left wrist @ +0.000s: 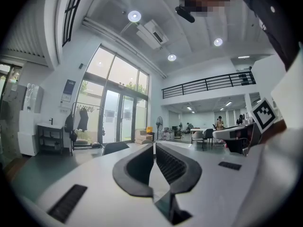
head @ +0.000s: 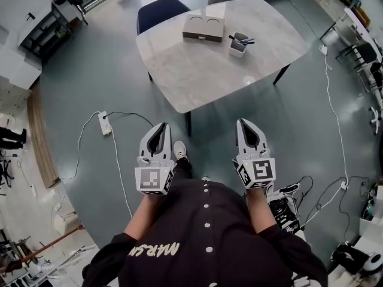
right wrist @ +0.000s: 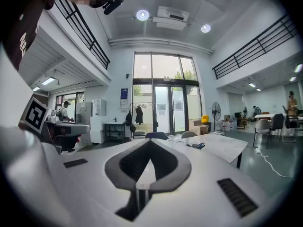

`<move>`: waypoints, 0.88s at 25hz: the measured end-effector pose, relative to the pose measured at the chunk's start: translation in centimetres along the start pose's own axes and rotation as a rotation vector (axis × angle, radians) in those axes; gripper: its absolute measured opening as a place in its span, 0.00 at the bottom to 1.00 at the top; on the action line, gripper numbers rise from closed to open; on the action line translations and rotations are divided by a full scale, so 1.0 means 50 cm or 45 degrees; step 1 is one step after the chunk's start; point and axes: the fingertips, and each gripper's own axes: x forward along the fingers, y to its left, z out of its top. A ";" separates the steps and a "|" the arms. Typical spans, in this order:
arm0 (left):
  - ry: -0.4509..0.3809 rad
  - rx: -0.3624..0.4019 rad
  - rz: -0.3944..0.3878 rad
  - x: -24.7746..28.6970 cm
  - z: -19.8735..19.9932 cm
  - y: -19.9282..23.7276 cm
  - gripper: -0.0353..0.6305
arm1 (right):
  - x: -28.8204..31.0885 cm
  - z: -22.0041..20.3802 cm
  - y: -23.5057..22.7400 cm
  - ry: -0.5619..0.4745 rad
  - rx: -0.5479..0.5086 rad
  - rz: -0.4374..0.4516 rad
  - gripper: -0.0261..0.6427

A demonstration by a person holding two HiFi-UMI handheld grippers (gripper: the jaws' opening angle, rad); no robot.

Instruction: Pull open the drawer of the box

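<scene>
The box (head: 203,27), a flat tan-and-grey case with two round recesses on top, lies on the far part of the pale table (head: 209,70); its drawer front looks closed. I stand well back from the table. In the head view my left gripper (head: 163,126) and right gripper (head: 244,122) are held near my body over the floor, pointing toward the table and far short of the box. The left gripper (left wrist: 154,144) has its jaws together with nothing between them. So does the right gripper (right wrist: 150,141). I cannot make out the box in either gripper view.
A white pen holder (head: 238,44) stands on the table right of the box. Two chairs (head: 161,11) sit behind the table. A power strip (head: 106,124) and cables lie on the floor at left, and more cables (head: 335,190) at right. A table leg (head: 188,123) stands between the grippers.
</scene>
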 end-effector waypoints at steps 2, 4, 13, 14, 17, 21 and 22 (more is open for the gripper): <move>-0.018 0.008 -0.005 0.040 0.009 0.023 0.09 | 0.042 0.009 -0.013 -0.002 -0.003 0.004 0.03; -0.036 0.019 -0.015 0.076 0.022 0.044 0.09 | 0.083 0.019 -0.022 0.000 -0.006 0.004 0.03; -0.060 0.011 -0.085 0.215 0.062 0.135 0.09 | 0.239 0.063 -0.043 0.002 0.004 -0.039 0.03; -0.063 0.006 -0.093 0.226 0.063 0.144 0.09 | 0.253 0.064 -0.044 0.003 0.012 -0.042 0.03; -0.071 0.002 -0.131 0.259 0.068 0.168 0.09 | 0.297 0.066 -0.046 0.015 0.011 -0.053 0.03; -0.081 0.012 -0.189 0.292 0.076 0.198 0.09 | 0.346 0.062 -0.036 0.048 -0.015 -0.071 0.04; -0.079 0.014 -0.198 0.299 0.075 0.206 0.09 | 0.355 0.060 -0.034 0.054 -0.008 -0.079 0.04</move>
